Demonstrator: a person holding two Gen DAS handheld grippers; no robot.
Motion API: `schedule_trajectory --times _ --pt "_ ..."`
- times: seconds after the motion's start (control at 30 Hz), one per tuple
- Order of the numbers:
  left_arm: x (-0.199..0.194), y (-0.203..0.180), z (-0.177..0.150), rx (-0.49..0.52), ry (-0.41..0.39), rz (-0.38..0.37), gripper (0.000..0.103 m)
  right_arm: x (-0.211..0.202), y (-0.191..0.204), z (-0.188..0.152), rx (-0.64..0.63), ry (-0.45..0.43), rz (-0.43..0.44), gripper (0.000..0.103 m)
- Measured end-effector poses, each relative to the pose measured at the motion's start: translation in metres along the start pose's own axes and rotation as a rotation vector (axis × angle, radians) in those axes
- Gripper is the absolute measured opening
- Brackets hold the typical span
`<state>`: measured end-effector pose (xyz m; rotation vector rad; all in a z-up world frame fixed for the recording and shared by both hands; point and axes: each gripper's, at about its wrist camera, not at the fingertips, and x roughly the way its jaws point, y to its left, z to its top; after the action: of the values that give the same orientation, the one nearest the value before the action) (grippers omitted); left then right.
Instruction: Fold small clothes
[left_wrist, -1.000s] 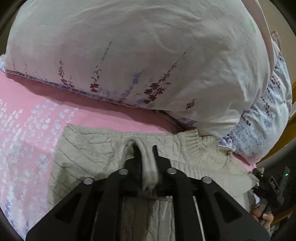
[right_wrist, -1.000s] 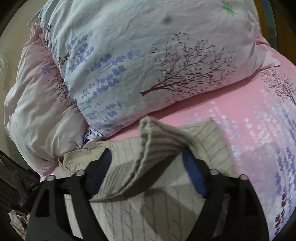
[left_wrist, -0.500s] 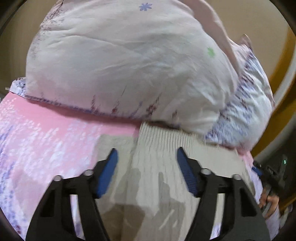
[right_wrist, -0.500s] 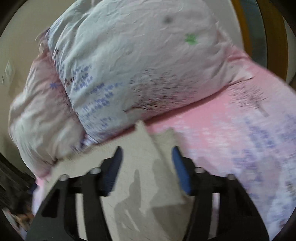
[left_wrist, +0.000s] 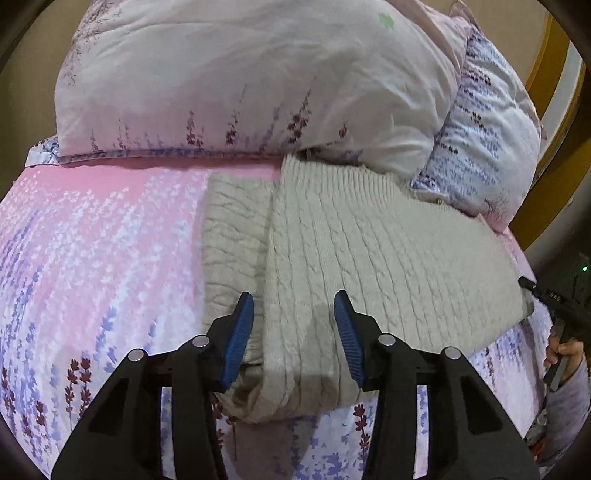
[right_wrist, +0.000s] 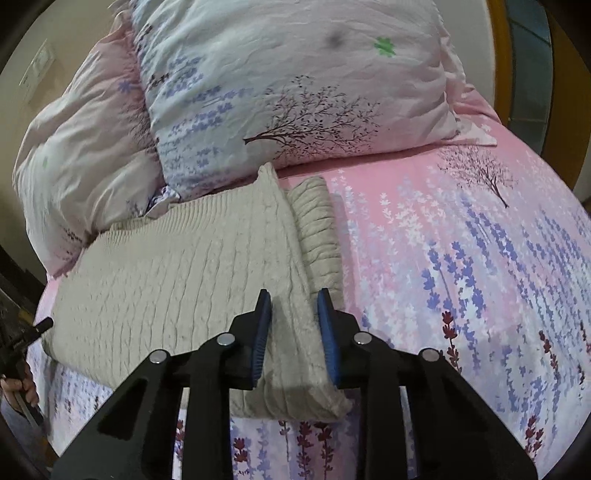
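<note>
A beige cable-knit sweater (left_wrist: 369, 251) lies folded on the pink floral bed sheet (left_wrist: 92, 258), with a narrower folded part (left_wrist: 232, 236) showing along its left side. My left gripper (left_wrist: 293, 314) is open and empty, its blue pads just above the sweater's near edge. In the right wrist view the sweater (right_wrist: 177, 273) lies the same way, a folded strip (right_wrist: 317, 225) along its right side. My right gripper (right_wrist: 293, 312) is open and empty over the sweater's near right corner.
Two large floral pillows (left_wrist: 240, 81) (right_wrist: 295, 81) are stacked at the head of the bed, touching the sweater's far edge. A wooden bed frame (left_wrist: 546, 103) stands behind. The other hand's gripper shows at the frame edges (left_wrist: 557, 299) (right_wrist: 22, 339).
My left gripper let go of a sweater fold and opened. Both grippers pulled back and up. The raised sweater flap now lies flat, folded over.
</note>
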<state>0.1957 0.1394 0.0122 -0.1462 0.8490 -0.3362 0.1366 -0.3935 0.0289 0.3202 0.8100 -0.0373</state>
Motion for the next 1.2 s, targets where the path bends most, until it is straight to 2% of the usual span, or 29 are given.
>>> schedule_trajectory --times 0.07,0.1,0.17,0.2,0.23,0.4,0.5,0.6,0.67,0.73,0.77,0.8,0.87,0.9,0.93,1.0,1.07,1.2 --pt "0.004 -0.004 -0.002 0.015 0.013 0.008 0.04 0.002 0.003 -0.002 -0.025 0.005 -0.013 0.022" --pt "0.006 -0.005 -0.003 0.017 0.016 0.01 0.034 0.003 0.005 -0.003 -0.035 0.008 -0.019 0.012" --pt "0.008 -0.005 -0.003 0.003 0.02 0.006 0.022 0.002 0.006 -0.004 -0.043 -0.003 -0.018 0.011" --pt "0.006 -0.003 -0.003 -0.009 0.02 -0.007 0.007 -0.001 0.007 -0.004 -0.042 -0.013 -0.015 0.01" --pt "0.004 0.001 -0.003 -0.038 0.024 -0.047 0.007 -0.006 0.007 -0.004 -0.035 -0.03 -0.005 0.01" --pt "-0.022 0.012 -0.007 -0.073 -0.013 -0.091 0.007 -0.041 0.009 -0.007 -0.021 -0.108 0.022 0.009" --pt "-0.02 0.015 -0.013 -0.066 0.003 -0.082 0.007 -0.036 0.007 -0.015 -0.028 -0.075 -0.011 0.009" --pt "-0.01 0.014 -0.015 -0.067 0.012 -0.067 0.008 -0.01 0.002 -0.022 -0.01 0.013 -0.067 0.011" --pt "-0.009 0.011 -0.012 -0.057 0.016 -0.055 0.008 -0.003 0.006 -0.025 -0.022 0.024 -0.099 0.012" --pt "-0.01 0.008 -0.012 -0.046 0.014 -0.047 0.011 -0.004 0.016 -0.025 -0.075 0.027 -0.147 0.016" --pt "-0.013 0.009 -0.012 -0.047 0.011 -0.05 0.013 -0.005 0.02 -0.024 -0.098 0.026 -0.172 0.022" --pt "-0.017 0.01 -0.012 -0.055 0.001 -0.058 0.02 -0.008 0.023 -0.023 -0.11 0.019 -0.191 0.043" --pt "-0.029 0.017 -0.01 -0.094 -0.043 -0.083 0.041 -0.02 0.028 -0.02 -0.111 -0.046 -0.239 0.064" --pt "-0.034 0.021 -0.008 -0.115 -0.069 -0.089 0.06 -0.026 0.031 -0.019 -0.114 -0.081 -0.247 0.064" --pt "-0.039 0.027 -0.004 -0.135 -0.096 -0.069 0.07 -0.031 0.037 -0.016 -0.122 -0.113 -0.247 0.064" --pt "-0.038 0.036 0.001 -0.161 -0.098 -0.045 0.07 -0.036 0.059 -0.009 -0.162 -0.147 -0.194 0.07" --pt "-0.03 0.046 0.006 -0.208 -0.064 -0.084 0.072 -0.03 0.083 -0.006 -0.217 -0.131 -0.148 0.073" --pt "-0.007 0.056 0.011 -0.29 0.0 -0.163 0.074 -0.001 0.134 -0.003 -0.301 -0.061 -0.071 0.073"
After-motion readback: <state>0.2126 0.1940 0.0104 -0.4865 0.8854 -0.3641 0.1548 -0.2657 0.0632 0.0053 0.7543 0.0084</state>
